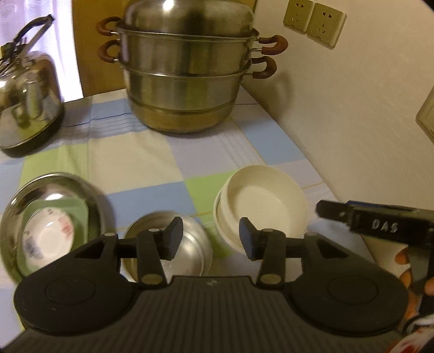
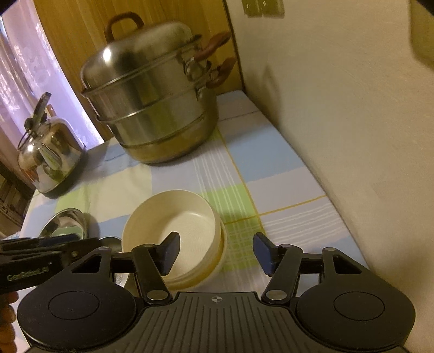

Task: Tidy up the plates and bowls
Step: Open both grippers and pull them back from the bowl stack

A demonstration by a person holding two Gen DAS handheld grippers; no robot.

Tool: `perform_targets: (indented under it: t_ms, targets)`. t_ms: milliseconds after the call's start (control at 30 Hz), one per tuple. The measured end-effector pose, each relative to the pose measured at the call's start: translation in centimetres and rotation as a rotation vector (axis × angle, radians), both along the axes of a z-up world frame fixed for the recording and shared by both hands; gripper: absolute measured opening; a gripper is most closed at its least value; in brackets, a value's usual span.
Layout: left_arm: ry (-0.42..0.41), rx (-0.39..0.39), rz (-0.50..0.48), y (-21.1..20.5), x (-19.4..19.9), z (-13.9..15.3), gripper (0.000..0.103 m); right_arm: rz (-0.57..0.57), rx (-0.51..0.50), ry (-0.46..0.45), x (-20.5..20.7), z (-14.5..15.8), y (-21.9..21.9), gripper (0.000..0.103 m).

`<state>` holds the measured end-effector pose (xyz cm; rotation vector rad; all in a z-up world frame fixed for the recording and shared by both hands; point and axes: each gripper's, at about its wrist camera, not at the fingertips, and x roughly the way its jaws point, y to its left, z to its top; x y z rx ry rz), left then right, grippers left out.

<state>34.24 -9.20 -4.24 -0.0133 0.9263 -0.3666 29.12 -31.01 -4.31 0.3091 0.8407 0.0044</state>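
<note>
Two white bowls [image 1: 263, 201] [image 2: 190, 225] stand nested on the checked tablecloth. My right gripper [image 2: 216, 252] is open just above their near right rim, one finger over the inside and one outside, neither pad touching. My left gripper [image 1: 211, 239] is open too, hanging over a small steel bowl [image 1: 187, 252] with nothing between its fingers. At the left sits a larger steel basin [image 1: 16, 217] [image 2: 65, 220] holding a green plate [image 1: 78, 214] and a patterned white bowl [image 1: 46, 239]. The two grippers are side by side and close together.
A tall stacked steel steamer pot [image 1: 187, 76] [image 2: 152, 108] stands at the back of the table. A steel kettle [image 1: 27, 100] [image 2: 51, 157] is at the back left. A wall [image 1: 352, 108] with sockets [image 1: 314, 21] runs along the table's right edge.
</note>
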Motion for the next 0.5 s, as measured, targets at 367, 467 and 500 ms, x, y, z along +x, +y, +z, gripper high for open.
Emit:
perform_targets:
  t_ms: [367,467,500]
  targets:
    - [0.018,0.03,0.05,4.3,-7.0,1.2,0.05,0.038,0.028,0.014,-5.2,0.7,1.4,0.063]
    - [0.033,0.03,0.071,5.0,-8.6,1.1,0.05,0.068,0.021,0.02,-6.4,0.9,2.5,0.063]
    - [0.04,0.028,0.079,5.2,-9.1,1.1,0.051,0.077,0.018,0.019,-6.8,0.9,2.8,0.063]
